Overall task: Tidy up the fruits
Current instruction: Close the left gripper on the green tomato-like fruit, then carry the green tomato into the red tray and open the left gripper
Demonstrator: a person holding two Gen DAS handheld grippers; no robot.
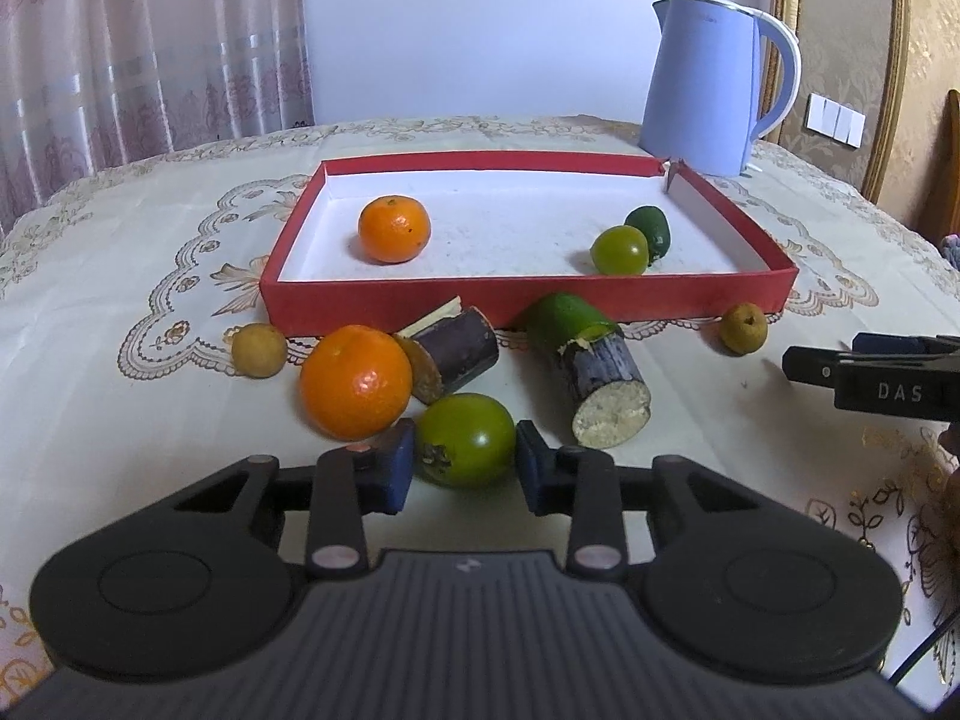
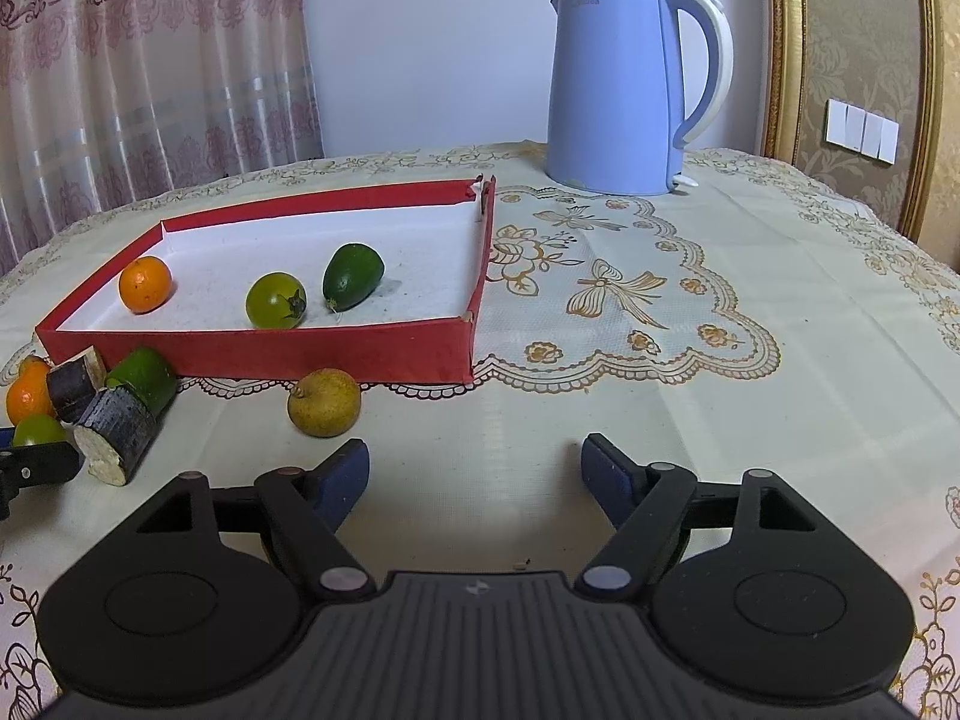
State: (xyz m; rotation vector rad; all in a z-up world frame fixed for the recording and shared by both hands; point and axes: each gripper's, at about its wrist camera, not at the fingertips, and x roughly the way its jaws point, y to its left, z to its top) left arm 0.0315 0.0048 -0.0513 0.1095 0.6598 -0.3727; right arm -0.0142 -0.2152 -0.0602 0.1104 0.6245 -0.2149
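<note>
Lace-patterned cream tablecloth point(image 2: 660, 396) covered the table, gold floral embroidery, slightly creased. Red cardboard tray point(image 1: 420, 294), shallow, white inside, one far corner split; it lay flat mid-table. Inside it: a round glossy orange point(image 1: 393, 228) at its left, a smooth green tomato point(image 1: 620, 249) and a dark green oval fruit point(image 1: 649, 224) touching each other at its right.

In front of the tray's near wall lay a loose cluster: a second orange point(image 1: 355, 383), dimpled and shiny; two short cylinders of dark-barked cane, the left piece point(image 1: 459, 354) tilted and the right piece point(image 1: 606, 387) showing a pale fibrous cut end; another green oval fruit point(image 1: 564, 315) against the tray wall. Two small dull yellow-brown round fruits sat apart, one at left point(image 1: 259, 350), one at right point(image 1: 744, 329).

Left gripper point(image 1: 465, 462): blue padded fingers closed in on a green tomato point(image 1: 465, 439) with a dry calyx, pads touching both sides, tomato resting on the cloth just beside the second orange.

Right gripper point(image 2: 474, 474): jaws stood wide, nothing between them, bare cloth below; the right-hand brown fruit lay just ahead of its left finger.

Pale blue plastic kettle point(image 2: 624, 90), white handle, stood upright beyond the tray's far right corner.
</note>
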